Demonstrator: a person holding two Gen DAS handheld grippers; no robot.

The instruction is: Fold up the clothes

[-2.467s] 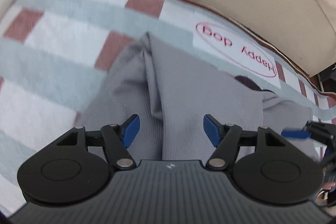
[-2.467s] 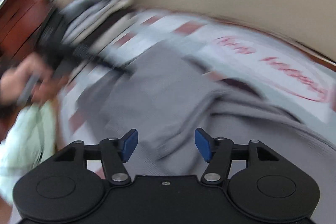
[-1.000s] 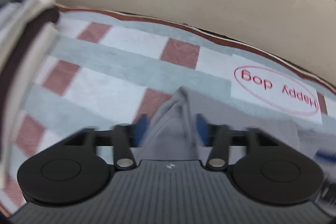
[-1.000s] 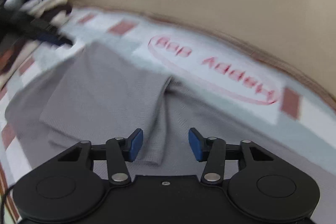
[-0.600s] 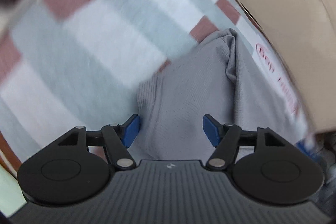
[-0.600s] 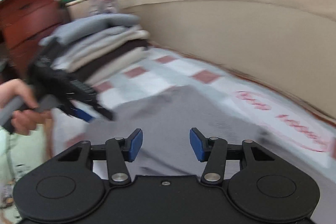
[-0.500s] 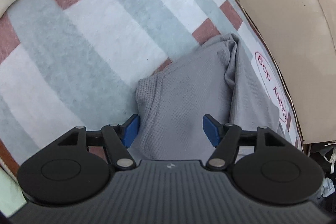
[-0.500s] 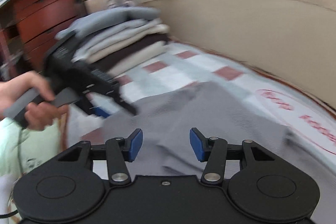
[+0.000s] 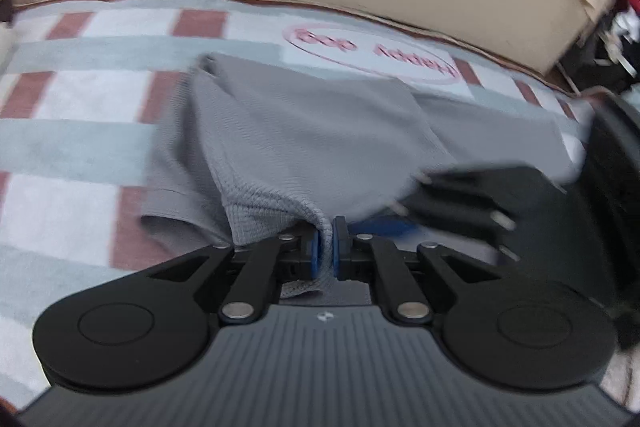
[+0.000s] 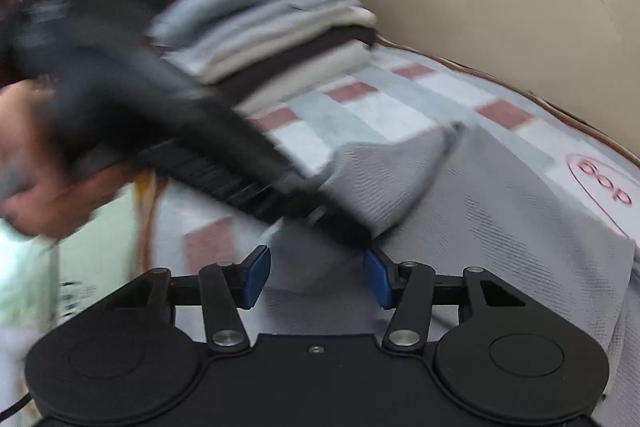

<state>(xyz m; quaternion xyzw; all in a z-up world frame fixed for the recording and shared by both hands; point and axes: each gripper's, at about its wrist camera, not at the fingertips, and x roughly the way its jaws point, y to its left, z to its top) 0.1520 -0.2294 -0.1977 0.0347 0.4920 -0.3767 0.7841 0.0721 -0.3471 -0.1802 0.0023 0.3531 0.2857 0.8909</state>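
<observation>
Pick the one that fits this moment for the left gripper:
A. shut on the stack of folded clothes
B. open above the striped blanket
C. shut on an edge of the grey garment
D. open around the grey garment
C: in the left wrist view the left gripper has its blue fingers pressed together with a fold of the grey garment pinched between them.

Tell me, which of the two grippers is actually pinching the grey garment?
The left gripper: its blue pads are shut on a fold of the grey garment. The right gripper is open, holding nothing.
</observation>
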